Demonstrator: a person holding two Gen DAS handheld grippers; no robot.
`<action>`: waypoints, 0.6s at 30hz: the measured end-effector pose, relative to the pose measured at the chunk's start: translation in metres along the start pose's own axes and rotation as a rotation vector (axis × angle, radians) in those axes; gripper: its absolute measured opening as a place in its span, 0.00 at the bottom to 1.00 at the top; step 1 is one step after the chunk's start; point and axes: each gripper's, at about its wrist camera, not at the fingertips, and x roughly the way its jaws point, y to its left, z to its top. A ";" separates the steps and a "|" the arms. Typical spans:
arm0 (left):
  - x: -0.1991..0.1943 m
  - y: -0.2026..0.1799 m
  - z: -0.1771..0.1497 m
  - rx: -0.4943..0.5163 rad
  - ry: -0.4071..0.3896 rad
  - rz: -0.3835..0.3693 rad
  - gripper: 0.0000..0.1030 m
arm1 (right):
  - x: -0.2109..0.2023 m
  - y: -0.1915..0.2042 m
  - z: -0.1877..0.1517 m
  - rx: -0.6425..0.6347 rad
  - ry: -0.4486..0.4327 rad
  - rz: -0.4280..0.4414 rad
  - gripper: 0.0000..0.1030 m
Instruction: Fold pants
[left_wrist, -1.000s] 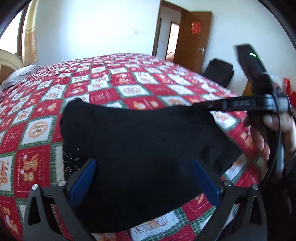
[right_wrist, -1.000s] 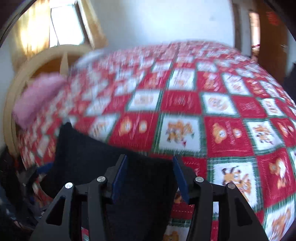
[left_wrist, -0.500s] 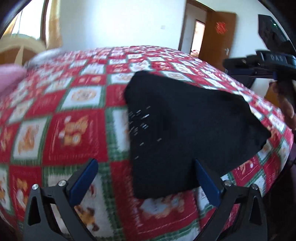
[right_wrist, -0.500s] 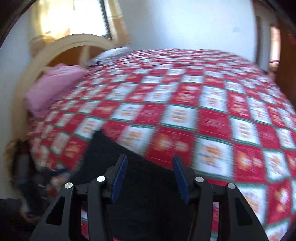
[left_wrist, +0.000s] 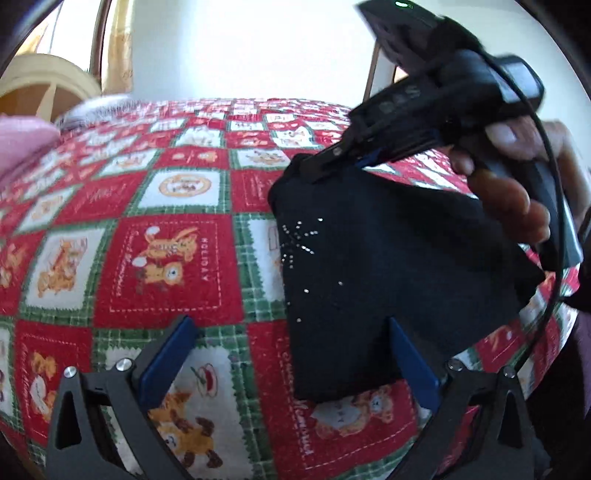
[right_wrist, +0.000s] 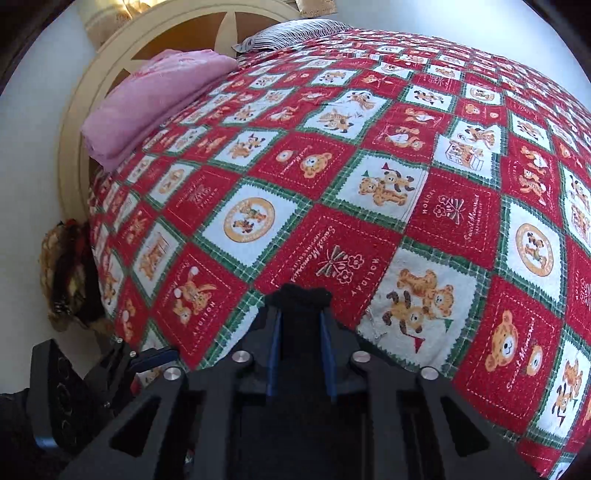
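Note:
Black pants (left_wrist: 388, 258) lie folded on the red patchwork quilt (left_wrist: 166, 258), with small sparkly studs on their left part. In the left wrist view my left gripper (left_wrist: 288, 325) is open; its right pad hovers over the pants' near edge and its left pad over the quilt. My right gripper (left_wrist: 317, 166), held by a hand (left_wrist: 509, 199), has its jaws closing on the pants' far left corner. In the right wrist view a bunch of black cloth (right_wrist: 300, 295) fills the narrow gap between the blue pads of the right gripper (right_wrist: 300, 314).
A folded pink blanket (right_wrist: 147, 99) and a striped pillow (right_wrist: 291, 31) lie by the cream headboard (right_wrist: 122, 48). A brown bundle (right_wrist: 66, 273) sits on the floor beside the bed. The quilt (right_wrist: 443, 184) stretches wide beyond the pants.
My right gripper has swung across to the pants' far left corner and narrowed its jaws around the cloth. The left gripper shifted left earlier, then held still, open throughout.

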 end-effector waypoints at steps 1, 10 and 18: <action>0.000 0.000 0.001 -0.002 0.002 0.000 1.00 | 0.000 0.002 0.000 -0.014 -0.011 -0.018 0.14; -0.002 -0.012 -0.003 -0.024 -0.020 -0.019 1.00 | 0.014 -0.009 -0.007 0.008 -0.060 -0.068 0.14; -0.009 0.005 0.000 -0.089 -0.025 -0.054 1.00 | -0.057 0.004 -0.039 0.058 -0.240 0.048 0.40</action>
